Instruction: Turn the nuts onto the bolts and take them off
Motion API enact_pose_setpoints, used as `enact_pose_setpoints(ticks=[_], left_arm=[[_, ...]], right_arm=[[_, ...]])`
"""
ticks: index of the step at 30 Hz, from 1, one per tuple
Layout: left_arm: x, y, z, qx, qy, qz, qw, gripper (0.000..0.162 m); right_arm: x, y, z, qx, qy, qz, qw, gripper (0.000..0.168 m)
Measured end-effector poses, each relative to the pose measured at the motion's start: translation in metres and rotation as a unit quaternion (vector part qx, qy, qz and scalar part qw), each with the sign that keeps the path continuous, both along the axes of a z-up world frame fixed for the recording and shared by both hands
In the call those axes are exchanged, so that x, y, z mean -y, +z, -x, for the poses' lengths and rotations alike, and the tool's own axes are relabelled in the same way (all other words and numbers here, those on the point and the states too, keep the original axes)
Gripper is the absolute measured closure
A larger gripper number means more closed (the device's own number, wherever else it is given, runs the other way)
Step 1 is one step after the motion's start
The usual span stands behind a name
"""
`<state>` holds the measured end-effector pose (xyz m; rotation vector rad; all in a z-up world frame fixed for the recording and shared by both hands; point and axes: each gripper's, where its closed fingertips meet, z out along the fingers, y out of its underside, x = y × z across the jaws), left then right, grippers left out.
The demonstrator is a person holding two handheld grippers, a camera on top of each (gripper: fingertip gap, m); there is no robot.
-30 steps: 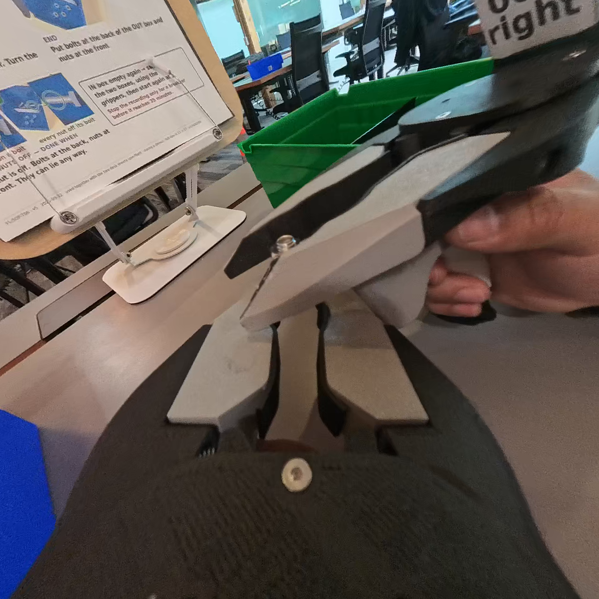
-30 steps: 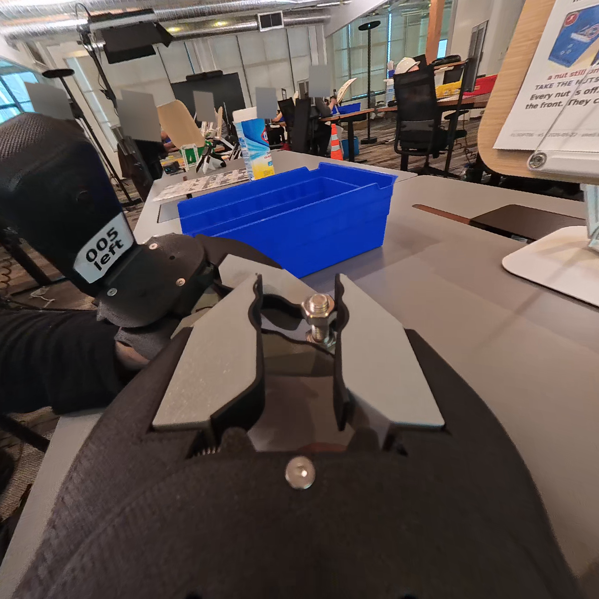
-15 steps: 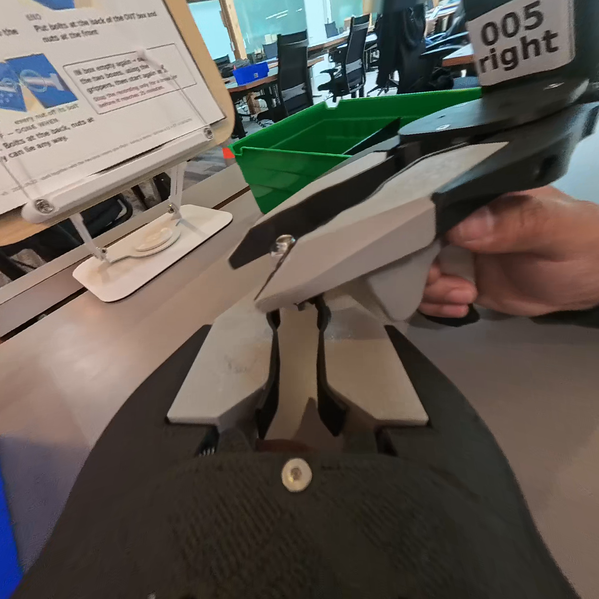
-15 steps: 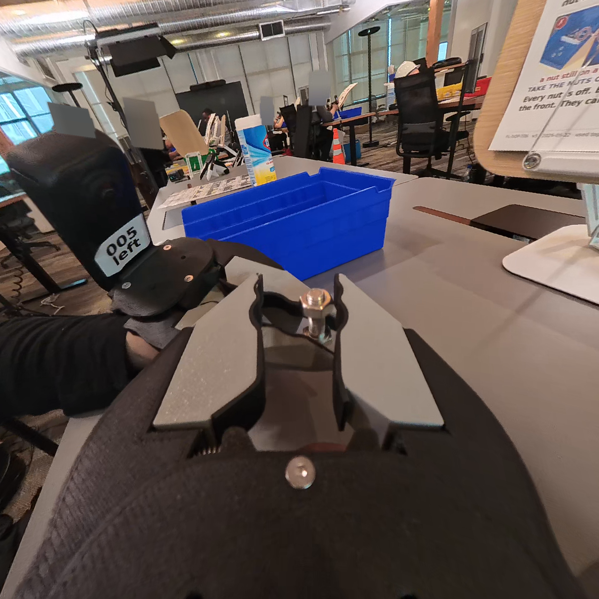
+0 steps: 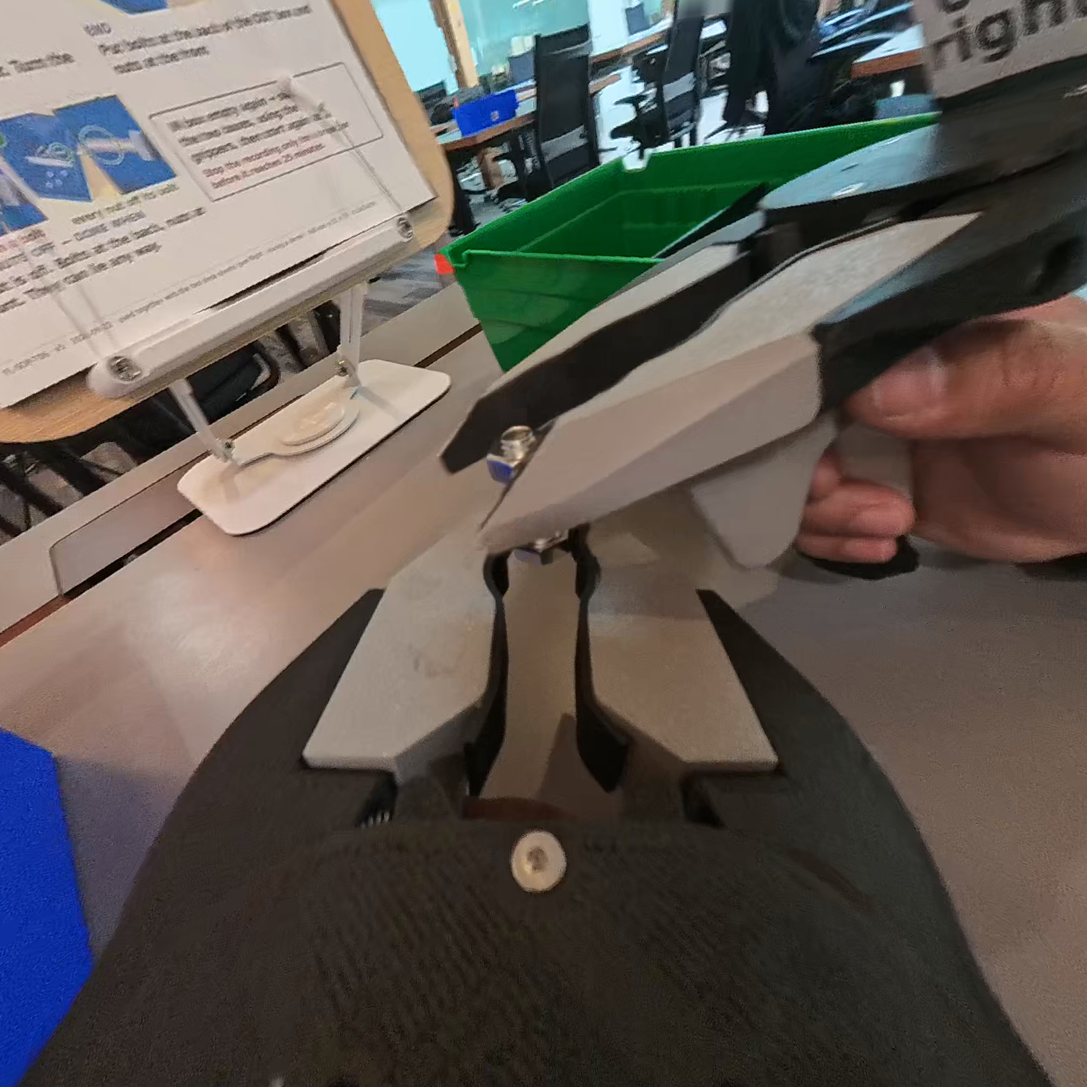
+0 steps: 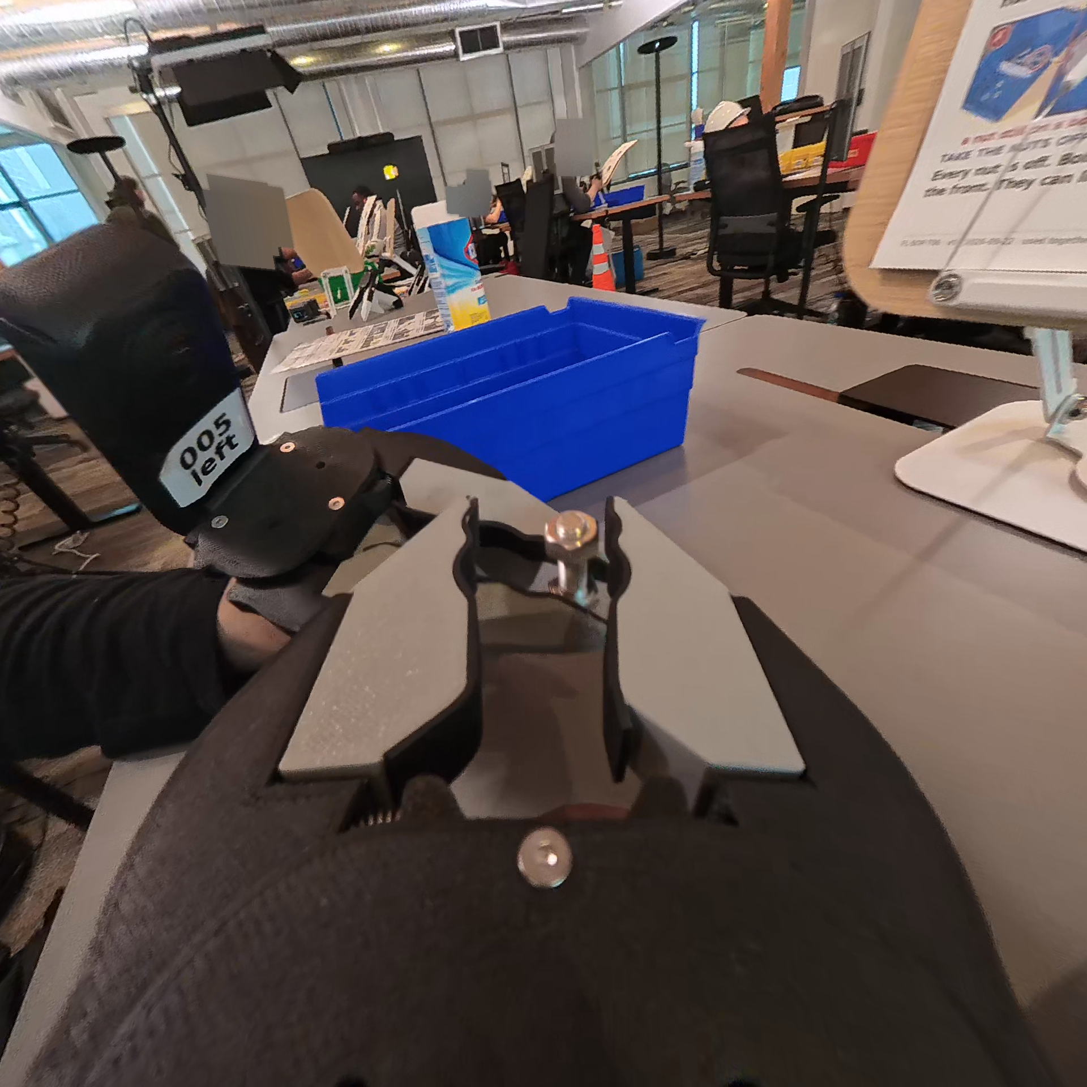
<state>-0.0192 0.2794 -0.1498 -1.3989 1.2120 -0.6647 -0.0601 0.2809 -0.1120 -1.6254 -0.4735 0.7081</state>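
Observation:
A silver bolt stands upright with a hex nut on its top end. My left gripper is shut on the bolt's lower end; its black body shows at the left of the right wrist view. My right gripper is open around the nut, which rests against its right finger, with a gap to the left finger. In the left wrist view the right gripper reaches in from the right, with the nut at its tips.
A blue bin stands behind the grippers on the grey table. A green bin stands beyond the right gripper. A white stand holds an instruction sheet. A wipes canister is farther back. Spacing between my two grippers at the tips: around 5 centimetres.
Both grippers have shifted a little together. The left gripper still grips the bolt and the right gripper still sits open around the nut. More of the bolt's shaft shows below the nut.

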Motion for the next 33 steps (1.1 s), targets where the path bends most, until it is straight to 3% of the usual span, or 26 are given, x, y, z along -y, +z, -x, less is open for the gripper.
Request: enact_pose_setpoints(ticks=[6, 11, 16, 23, 30, 33], left_arm=[[-0.008, 0.006, 0.006, 0.017, 0.014, 0.016, 1.000, 0.147], [0.005, 0.003, -0.003, 0.006, -0.007, -0.002, 1.000, 0.146], [-0.021, 0.005, 0.013, 0.014, 0.045, 0.016, 0.999, 0.147], [0.009, -0.002, -0.005, -0.004, -0.015, -0.001, 1.000, 0.146], [-0.014, 0.001, 0.008, 0.004, 0.033, 0.011, 0.999, 0.147], [-0.007, 0.003, 0.005, 0.010, 0.013, 0.012, 1.000, 0.147]], right_arm=[[0.001, -0.001, 0.001, -0.014, 0.013, 0.010, 1.000, 0.135], [0.002, -0.005, 0.010, 0.009, 0.019, 0.009, 1.000, 0.121], [0.001, 0.000, 0.000, 0.003, 0.003, -0.003, 1.000, 0.131], [0.002, -0.006, 0.010, 0.017, 0.016, 0.005, 1.000, 0.124], [-0.002, -0.002, -0.004, 0.007, -0.011, 0.002, 1.000, 0.127], [0.002, -0.004, 0.006, 0.007, 0.015, 0.005, 1.000, 0.127]])
